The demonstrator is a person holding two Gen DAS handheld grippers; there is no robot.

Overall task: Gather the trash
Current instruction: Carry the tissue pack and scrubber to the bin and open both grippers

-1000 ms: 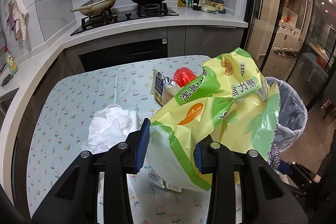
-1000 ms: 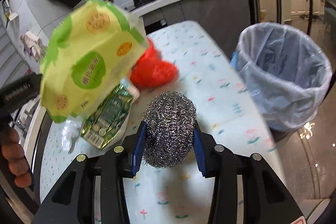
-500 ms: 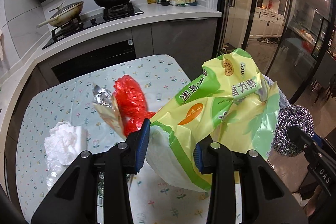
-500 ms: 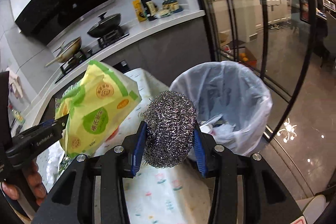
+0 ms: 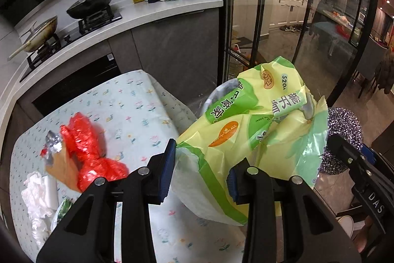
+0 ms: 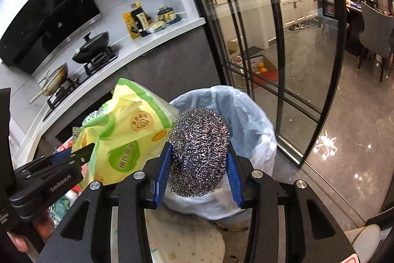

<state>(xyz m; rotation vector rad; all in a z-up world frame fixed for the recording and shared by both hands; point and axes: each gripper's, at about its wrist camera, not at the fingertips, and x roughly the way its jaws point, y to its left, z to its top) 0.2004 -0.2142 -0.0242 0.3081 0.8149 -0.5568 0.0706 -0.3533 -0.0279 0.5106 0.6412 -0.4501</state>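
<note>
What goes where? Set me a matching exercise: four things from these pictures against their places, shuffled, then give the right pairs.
Things:
1. steel wool ball
2. yellow-green bag
3. red wrapper
4. lidded black wok

Places:
A. on the stove
B. lying on the flowered table
C. in the left gripper
D. in the right gripper, in front of the lined bin

Pairs: 1-D, 2-C, 3-B, 4-A

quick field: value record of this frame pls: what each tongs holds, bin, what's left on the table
left tongs: shut on a crumpled yellow-green plastic packaging bag
right tongs: shut on a round steel-wool scouring ball
bin: waste bin with pale blue plastic liner, open top, on the floor past the table's end, beyond both held items
left on the floral-cloth table: crumpled red plastic bag, brown foil-lined wrapper, white crumpled paper tissue
background: two pans on the hob
</note>
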